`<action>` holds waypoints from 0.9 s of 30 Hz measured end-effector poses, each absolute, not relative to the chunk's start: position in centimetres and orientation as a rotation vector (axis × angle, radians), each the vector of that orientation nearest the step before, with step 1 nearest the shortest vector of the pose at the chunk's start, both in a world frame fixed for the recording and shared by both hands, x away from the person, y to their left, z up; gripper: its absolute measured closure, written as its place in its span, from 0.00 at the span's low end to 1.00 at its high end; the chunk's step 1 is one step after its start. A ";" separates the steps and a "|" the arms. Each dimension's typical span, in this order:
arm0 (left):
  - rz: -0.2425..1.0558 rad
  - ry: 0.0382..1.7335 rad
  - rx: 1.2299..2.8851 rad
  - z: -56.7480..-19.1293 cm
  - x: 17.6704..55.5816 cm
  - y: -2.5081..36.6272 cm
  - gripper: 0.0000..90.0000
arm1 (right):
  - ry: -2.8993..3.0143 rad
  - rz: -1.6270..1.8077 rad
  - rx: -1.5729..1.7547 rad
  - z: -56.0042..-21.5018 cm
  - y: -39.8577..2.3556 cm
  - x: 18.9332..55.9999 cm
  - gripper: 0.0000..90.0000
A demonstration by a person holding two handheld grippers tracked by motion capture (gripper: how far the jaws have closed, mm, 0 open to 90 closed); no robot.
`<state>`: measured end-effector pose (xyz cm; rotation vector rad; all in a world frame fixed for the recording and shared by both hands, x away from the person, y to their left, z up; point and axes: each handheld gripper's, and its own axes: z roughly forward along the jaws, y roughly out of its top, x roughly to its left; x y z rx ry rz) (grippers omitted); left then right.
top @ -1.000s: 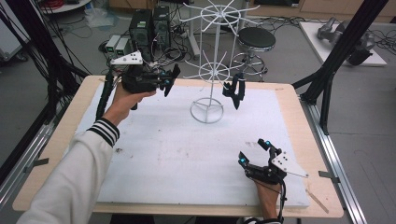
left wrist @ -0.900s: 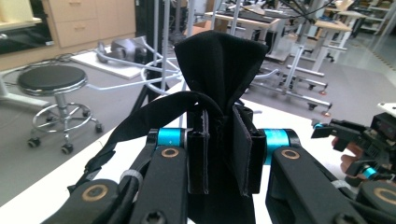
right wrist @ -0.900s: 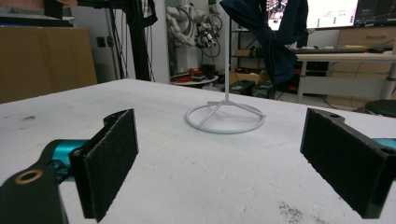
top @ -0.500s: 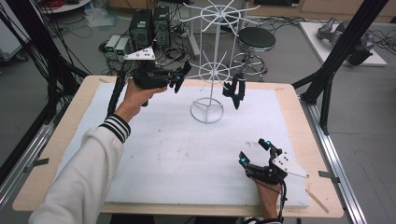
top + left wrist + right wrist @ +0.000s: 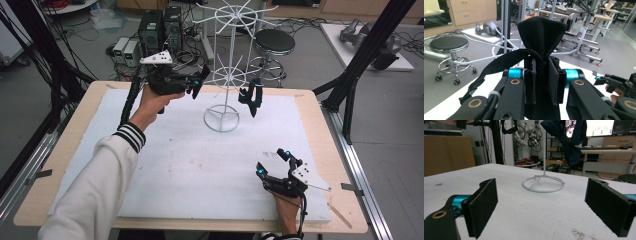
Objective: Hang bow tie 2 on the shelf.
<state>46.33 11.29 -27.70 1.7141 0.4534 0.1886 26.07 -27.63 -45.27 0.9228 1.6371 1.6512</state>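
Observation:
A white wire rack (image 5: 221,118) stands at the back middle of the white pad. One black bow tie (image 5: 250,96) hangs from a hook on its right side. My left gripper (image 5: 196,84) hovers just left of the rack's lower ring, shut on a second black bow tie (image 5: 541,35) whose strap loops off to the left. The rack's wires (image 5: 506,25) stand close behind that bow tie. My right gripper (image 5: 272,161) rests low at the front right of the pad, open and holding nothing. From there the rack base (image 5: 543,183) and the hanging bow tie (image 5: 566,142) lie ahead of it.
The white foam pad (image 5: 175,150) covers most of the wooden table (image 5: 320,115). Behind the table are a black stool (image 5: 274,42), computer boxes (image 5: 160,25) and cables. Black frame struts (image 5: 360,55) rise at the right.
My left hand has carried the bow tie to the right, closer to the rack's lower ring. The right gripper has stayed where it was.

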 end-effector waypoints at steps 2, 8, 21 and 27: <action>0.193 0.454 1.721 -27.9 46.4 10.9 0.86 | 1.636 1.657 0.926 -45.3 -27.6 26.1 0.12; 0.188 0.458 1.722 -28.0 46.5 10.4 0.86 | 1.635 1.659 0.934 -45.3 -27.6 26.0 0.12; 0.183 0.456 1.764 -28.6 46.4 9.7 0.86 | 1.635 1.657 0.931 -45.3 -27.7 26.0 0.12; 0.178 0.449 1.781 -28.9 46.1 9.3 0.86 | 1.633 1.656 0.925 -45.3 -27.7 26.0 0.12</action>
